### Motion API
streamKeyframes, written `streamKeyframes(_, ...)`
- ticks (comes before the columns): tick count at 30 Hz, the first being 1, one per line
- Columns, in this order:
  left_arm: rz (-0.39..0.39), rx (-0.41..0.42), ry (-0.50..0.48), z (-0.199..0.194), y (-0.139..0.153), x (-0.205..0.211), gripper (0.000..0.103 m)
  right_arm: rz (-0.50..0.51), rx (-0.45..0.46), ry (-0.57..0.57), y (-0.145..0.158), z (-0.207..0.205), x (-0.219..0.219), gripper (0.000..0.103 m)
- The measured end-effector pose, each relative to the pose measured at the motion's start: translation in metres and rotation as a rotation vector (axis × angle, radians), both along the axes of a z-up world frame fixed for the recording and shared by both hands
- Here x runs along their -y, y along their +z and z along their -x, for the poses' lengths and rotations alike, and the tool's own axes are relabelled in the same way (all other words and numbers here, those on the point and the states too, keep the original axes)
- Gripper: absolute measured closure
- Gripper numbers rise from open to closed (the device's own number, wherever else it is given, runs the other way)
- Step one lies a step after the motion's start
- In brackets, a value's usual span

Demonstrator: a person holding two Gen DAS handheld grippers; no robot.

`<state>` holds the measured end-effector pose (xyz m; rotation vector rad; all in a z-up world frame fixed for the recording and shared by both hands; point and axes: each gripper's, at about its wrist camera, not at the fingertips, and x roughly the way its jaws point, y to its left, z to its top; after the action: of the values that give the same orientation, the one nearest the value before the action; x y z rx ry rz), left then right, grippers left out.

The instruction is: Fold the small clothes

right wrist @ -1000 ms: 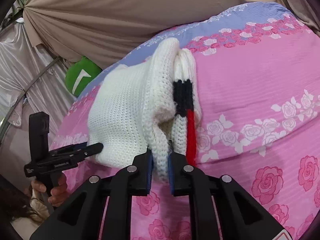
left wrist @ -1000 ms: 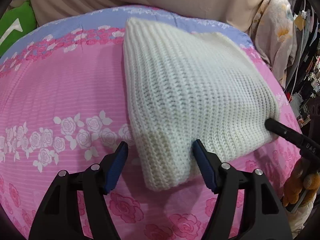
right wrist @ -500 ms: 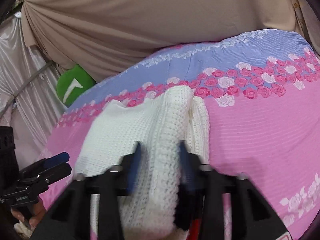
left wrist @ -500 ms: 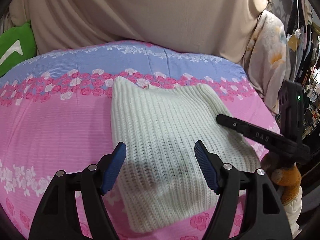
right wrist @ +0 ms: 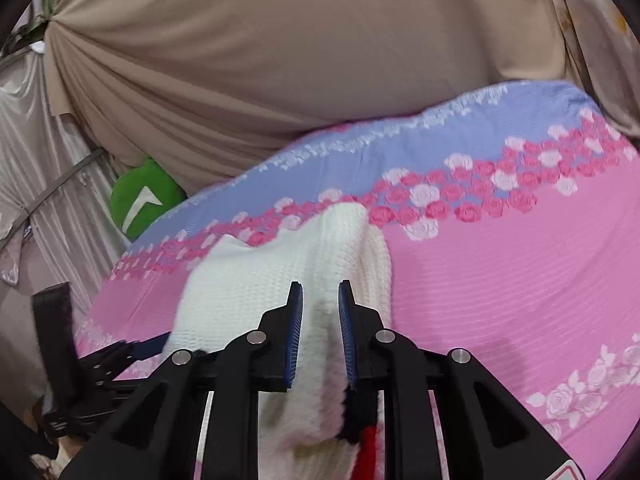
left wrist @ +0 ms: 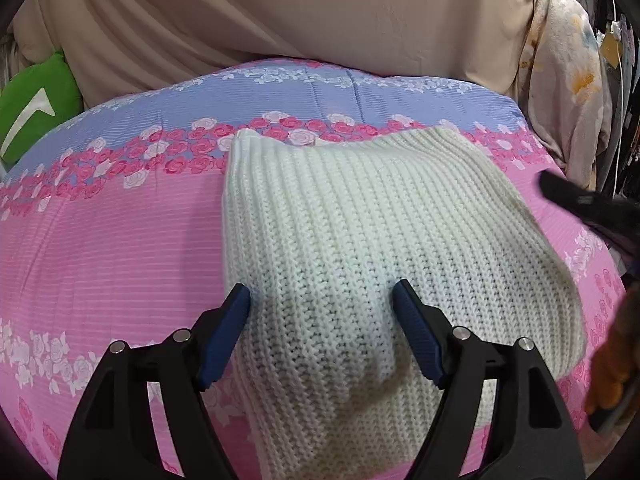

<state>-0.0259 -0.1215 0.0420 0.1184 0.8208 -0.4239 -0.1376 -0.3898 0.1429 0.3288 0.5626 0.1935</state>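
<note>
- We see a cream chunky-knit sweater (left wrist: 360, 240), ribbed, folded, w/ red/black trim, on the pink floral bed (left wrist: 100, 240).
- Left tongs (left wrist: 322, 312) apart over the knit; right tongs (right wrist: 320, 308) apart, straddling its folded edge.

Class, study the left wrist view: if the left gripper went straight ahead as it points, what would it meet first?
Most likely the white knit. The left gripper is open and the knit already lies between its fingers; depth is hard to judge.
</note>
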Motion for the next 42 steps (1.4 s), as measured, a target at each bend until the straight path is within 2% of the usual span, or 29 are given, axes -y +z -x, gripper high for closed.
streamKeyframes(2, -0.003, 0.002, 0.004, 0.0, 0.0, 0.0, 0.03, 0.018, 0.005, 0.019, 0.004, 0.017, -0.009, 0.077)
streamKeyframes(4, -0.009, 0.007, 0.007, 0.001, -0.001, 0.002, 0.03, 0.025, -0.021, 0.02, -0.004, 0.027, -0.013, 0.06)
streamKeyframes(6, -0.015, 0.012, 0.008, 0.001, -0.001, 0.003, 0.03, 0.027, -0.071, 0.009, -0.022, 0.033, -0.015, 0.056)
streamKeyframes(9, -0.015, 0.01, 0.013, 0.002, -0.002, 0.004, 0.03, -0.018, -0.14, 0.019, -0.048, 0.029, -0.014, 0.055)
streamKeyframes(11, -0.018, 0.01, 0.015, 0.002, -0.001, 0.004, 0.03, -0.034, -0.143, 0.025, -0.054, 0.03, -0.012, 0.074)
streamKeyframes(12, -0.017, 0.008, 0.016, 0.002, -0.001, 0.004, 0.029, -0.05, -0.125, 0.027, -0.05, 0.033, -0.011, 0.094)
streamKeyframes(14, -0.013, 0.001, 0.017, 0.003, -0.001, 0.003, 0.028, -0.085, -0.049, 0.043, -0.031, 0.046, -0.01, 0.094)
streamKeyframes(15, -0.007, -0.003, 0.015, 0.003, 0.0, 0.003, 0.026, -0.07, -0.015, 0.042, -0.02, 0.053, -0.012, 0.094)
streamKeyframes(17, 0.013, -0.014, 0.01, 0.005, 0.001, 0.0, 0.024, -0.044, -0.007, 0.046, -0.013, 0.058, -0.012, 0.094)
streamKeyframes(19, 0.007, -0.012, 0.014, 0.007, 0.0, 0.001, 0.024, -0.013, -0.073, 0.012, -0.031, 0.052, -0.009, 0.094)
streamKeyframes(21, 0.0, -0.013, 0.017, 0.007, -0.004, 0.002, 0.022, -0.01, -0.184, -0.029, -0.067, 0.038, -0.001, 0.094)
streamKeyframes(22, -0.001, -0.018, 0.017, 0.007, -0.006, 0.003, 0.021, -0.047, -0.209, -0.019, -0.084, 0.036, 0.003, 0.095)
streamKeyframes(23, -0.005, -0.017, 0.019, 0.007, -0.007, 0.003, 0.021, -0.073, -0.201, -0.011, -0.087, 0.037, 0.004, 0.096)
streamKeyframes(26, 0.007, -0.023, 0.019, 0.009, -0.002, 0.0, 0.022, -0.064, -0.177, -0.002, -0.07, 0.042, 0.003, 0.092)
streamKeyframes(27, 0.026, -0.032, 0.021, 0.01, 0.001, -0.003, 0.022, -0.065, -0.167, 0.001, -0.065, 0.044, 0.002, 0.085)
streamKeyframes(28, 0.036, -0.033, 0.023, 0.01, 0.003, -0.005, 0.022, -0.064, -0.15, 0.0, -0.058, 0.046, 0.002, 0.084)
streamKeyframes(32, 0.039, -0.018, 0.048, 0.011, 0.009, -0.009, 0.018, -0.07, -0.047, -0.026, -0.027, 0.046, 0.006, 0.082)
streamKeyframes(35, 0.028, -0.026, 0.053, 0.01, 0.005, -0.006, 0.018, -0.027, -0.01, -0.041, -0.015, 0.032, 0.005, 0.083)
streamKeyframes(37, 0.02, -0.029, 0.054, 0.011, 0.003, -0.004, 0.018, -0.004, -0.043, -0.027, -0.022, 0.014, 0.0, 0.083)
streamKeyframes(40, 0.01, -0.026, 0.056, 0.012, 0.001, -0.003, 0.017, 0.108, -0.153, -0.043, -0.052, -0.02, -0.011, 0.085)
streamKeyframes(42, 0.004, -0.025, 0.061, 0.012, 0.001, -0.003, 0.017, 0.102, -0.149, -0.047, -0.048, -0.022, -0.011, 0.086)
